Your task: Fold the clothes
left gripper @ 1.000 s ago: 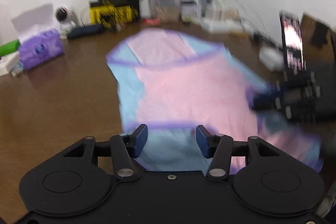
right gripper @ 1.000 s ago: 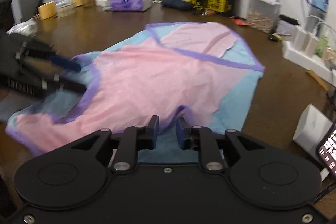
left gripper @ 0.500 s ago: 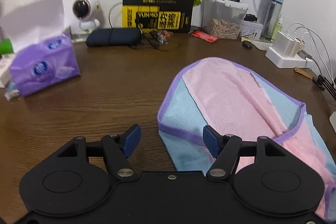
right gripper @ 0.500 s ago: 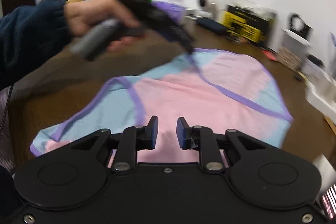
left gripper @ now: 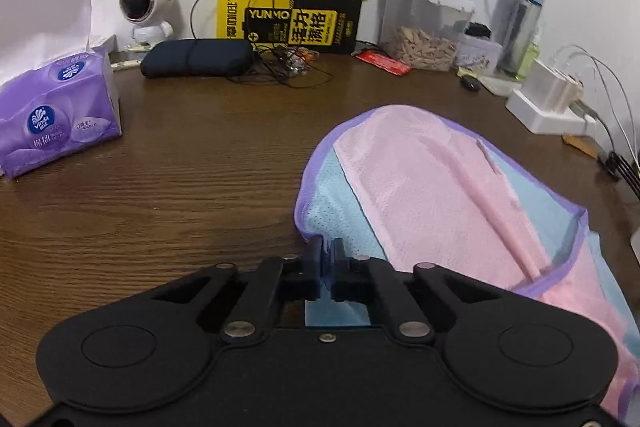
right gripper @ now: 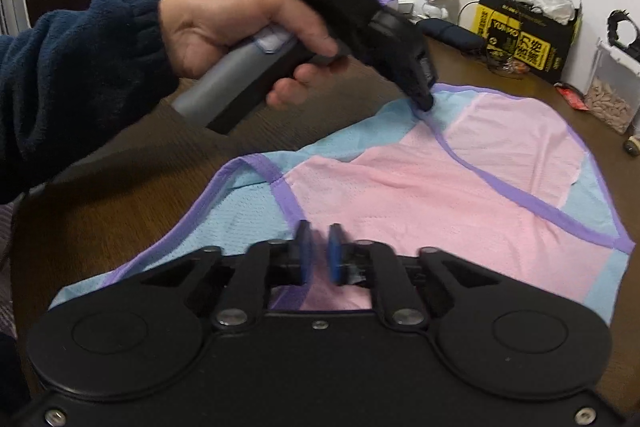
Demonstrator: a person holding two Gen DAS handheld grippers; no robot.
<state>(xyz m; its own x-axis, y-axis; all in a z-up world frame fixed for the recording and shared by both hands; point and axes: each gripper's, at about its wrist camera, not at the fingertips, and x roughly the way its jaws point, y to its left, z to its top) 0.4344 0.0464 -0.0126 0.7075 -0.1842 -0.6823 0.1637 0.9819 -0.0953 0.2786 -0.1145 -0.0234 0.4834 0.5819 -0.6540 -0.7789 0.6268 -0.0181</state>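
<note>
A pink and blue garment with purple trim lies spread on the brown counter. The left tool is clamped on the garment's purple-trimmed edge, blue cloth showing between its pads; a hand in a dark sleeve holds its grip. The right tool sits low over the garment's near side with a narrow gap between its pads — whether cloth is pinched there cannot be told. Beyond the garment, along the wall: a purple tissue pack with a sheet standing out of it, a small white astronaut figure, a dark pouch, a yellow-and-black box stuffed with cables and wrappers, and a clear tub partly filled with pale seeds — a watch rests on its lid.
</note>
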